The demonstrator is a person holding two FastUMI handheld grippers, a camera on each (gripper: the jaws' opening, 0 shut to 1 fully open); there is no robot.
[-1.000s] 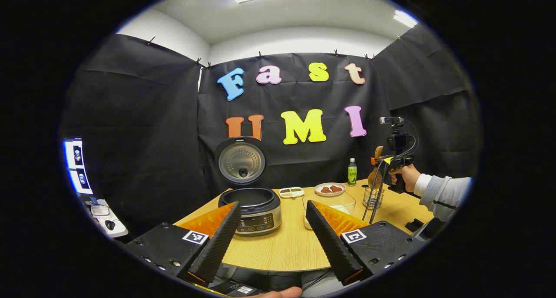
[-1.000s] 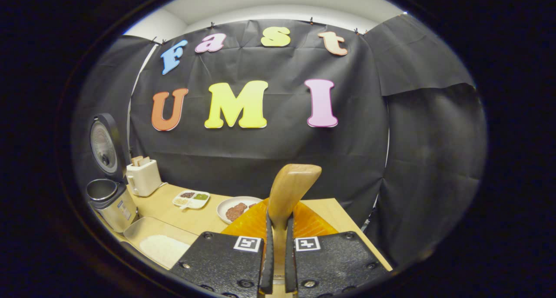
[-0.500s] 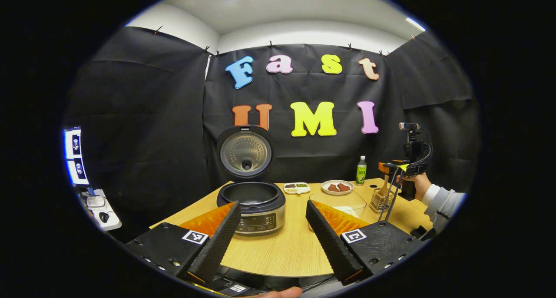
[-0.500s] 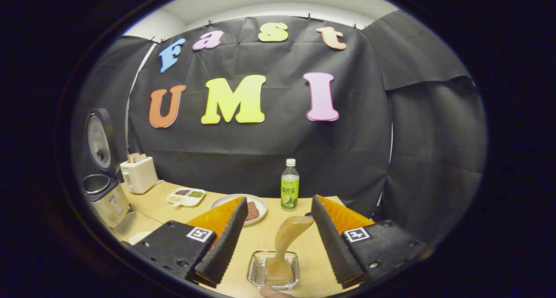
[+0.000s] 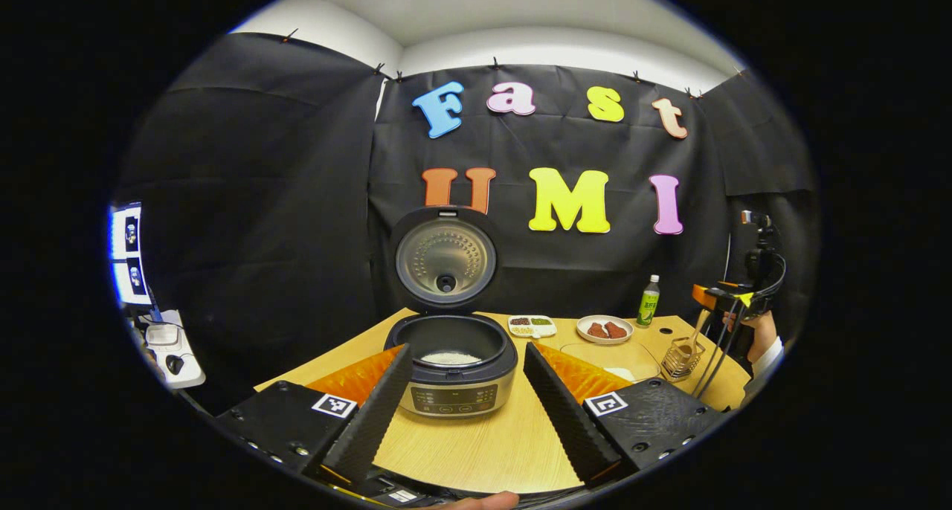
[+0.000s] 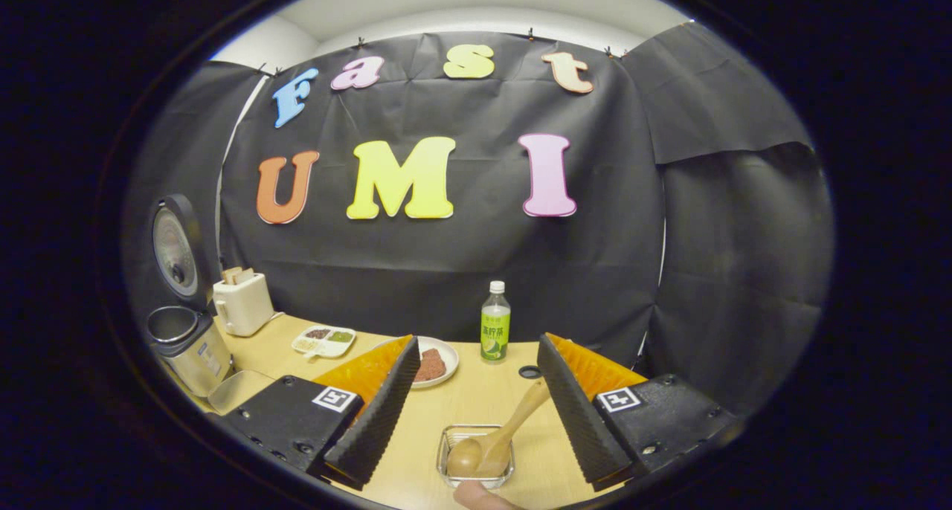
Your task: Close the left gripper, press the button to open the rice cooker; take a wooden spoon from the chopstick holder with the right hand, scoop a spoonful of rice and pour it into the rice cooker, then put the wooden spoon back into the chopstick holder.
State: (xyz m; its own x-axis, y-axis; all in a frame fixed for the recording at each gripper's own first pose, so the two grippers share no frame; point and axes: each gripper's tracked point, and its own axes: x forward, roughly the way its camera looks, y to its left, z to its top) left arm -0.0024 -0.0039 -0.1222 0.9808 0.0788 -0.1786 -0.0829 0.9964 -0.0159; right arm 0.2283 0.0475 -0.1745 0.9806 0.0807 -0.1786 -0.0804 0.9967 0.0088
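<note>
Fingers of the right gripper stand wide apart with nothing between them; a second ago they were clamped on the wooden spoon, and half a second ago they had already let go while it stood nearly upright in the chopstick holder; now the spoon has settled, bowl down in the wire holder and handle leaning up toward the right finger, apparently not touching it. That puts the last step of the task as good as done, and all that seems left is to draw the gripper clear without nudging the handle.

Nearest in the left gripper view, the left gripper also has its fingers apart and empty, hanging over the near edge of the counter; just beyond them sits the rice cooker with its lid up, and this view looks down into the pot at a small white heap of rice, which the right gripper view cannot show, since there the cooker sits far off at the left edge. Farther right in the left gripper view is the holder with the spoon handle sticking out, and a hand holding the right gripper above it. Only the right gripper view gives the toaster beside the cooker; the plate and the green-labelled bottle stand beyond the holder.
</note>
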